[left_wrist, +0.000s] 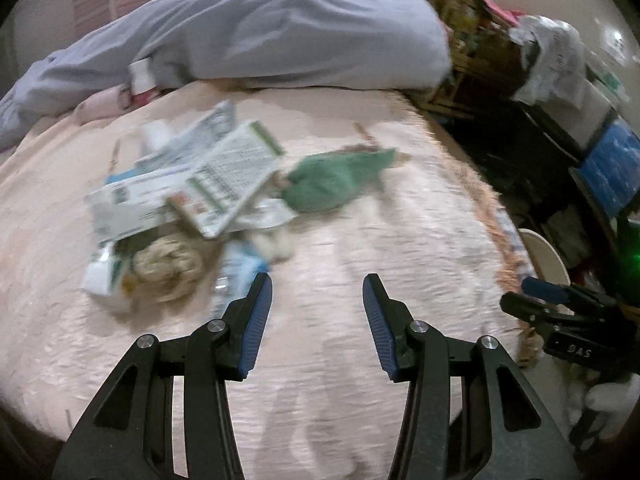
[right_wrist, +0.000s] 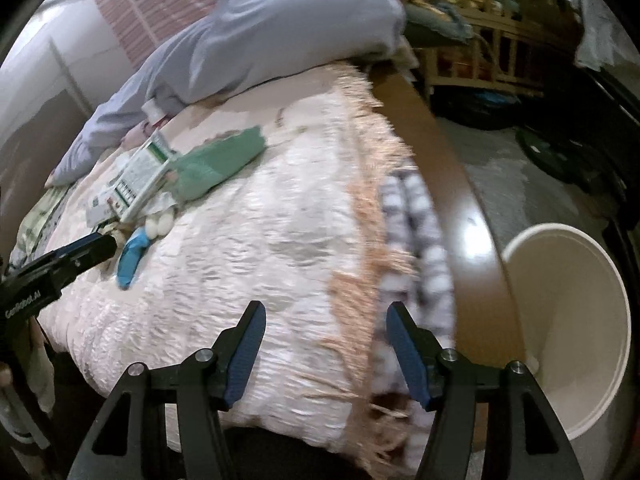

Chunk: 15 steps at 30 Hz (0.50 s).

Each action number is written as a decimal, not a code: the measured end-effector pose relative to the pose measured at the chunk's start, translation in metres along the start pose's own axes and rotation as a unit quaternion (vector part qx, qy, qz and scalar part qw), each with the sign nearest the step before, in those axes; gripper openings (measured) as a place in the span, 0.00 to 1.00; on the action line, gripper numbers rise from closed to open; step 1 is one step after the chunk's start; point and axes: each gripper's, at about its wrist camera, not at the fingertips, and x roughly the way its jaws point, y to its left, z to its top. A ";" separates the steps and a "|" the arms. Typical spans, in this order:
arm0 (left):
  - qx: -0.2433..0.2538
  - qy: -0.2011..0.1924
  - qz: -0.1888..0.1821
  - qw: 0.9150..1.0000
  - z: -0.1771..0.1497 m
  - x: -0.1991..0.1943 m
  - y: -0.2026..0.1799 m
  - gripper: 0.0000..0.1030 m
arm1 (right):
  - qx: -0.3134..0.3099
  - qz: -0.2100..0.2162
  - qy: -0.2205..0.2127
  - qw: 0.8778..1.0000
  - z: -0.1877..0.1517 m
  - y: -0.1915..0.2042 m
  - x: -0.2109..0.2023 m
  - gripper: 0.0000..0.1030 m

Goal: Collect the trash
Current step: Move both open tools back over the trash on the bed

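A bed [left_wrist: 320, 360] covered by a pale pink textured spread fills both wrist views, which are blurred. Toward its far left part lies the trash: a heap of printed cartons [left_wrist: 188, 184], a crumpled brownish wad [left_wrist: 168, 266] at the near side of the heap, a blue wrapper [left_wrist: 240, 268] just beside the wad, and a green cloth-like piece [left_wrist: 336, 180] touching the heap's right side. The left gripper [left_wrist: 318, 292] hovers over bare spread near the blue wrapper, jaws moderately apart, holding nothing. The right gripper [right_wrist: 326, 316] hangs over the bed's fringed right edge, jaws likewise parted and empty. Past that edge, on the floor, stands an open cream bin [right_wrist: 576, 320]. Likely risks: the loosely stacked cartons could slide apart if one is pinched, and light scraps carried across could drop short of the bin onto the floor
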 end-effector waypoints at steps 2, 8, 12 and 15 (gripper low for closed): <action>-0.008 -0.002 0.009 1.000 -0.003 -0.003 0.014 0.44 | -0.010 0.003 0.007 1.000 0.001 0.010 0.006 0.59; -0.036 -0.002 0.027 0.999 -0.011 -0.010 0.050 0.44 | -0.041 0.014 0.018 0.999 0.009 0.039 0.019 0.59; -0.050 0.001 0.037 0.998 -0.015 -0.011 0.070 0.44 | -0.050 0.024 0.020 0.998 0.014 0.053 0.023 0.59; -0.066 0.005 0.040 0.997 -0.016 -0.010 0.083 0.44 | -0.053 0.029 0.024 0.998 0.018 0.060 0.028 0.61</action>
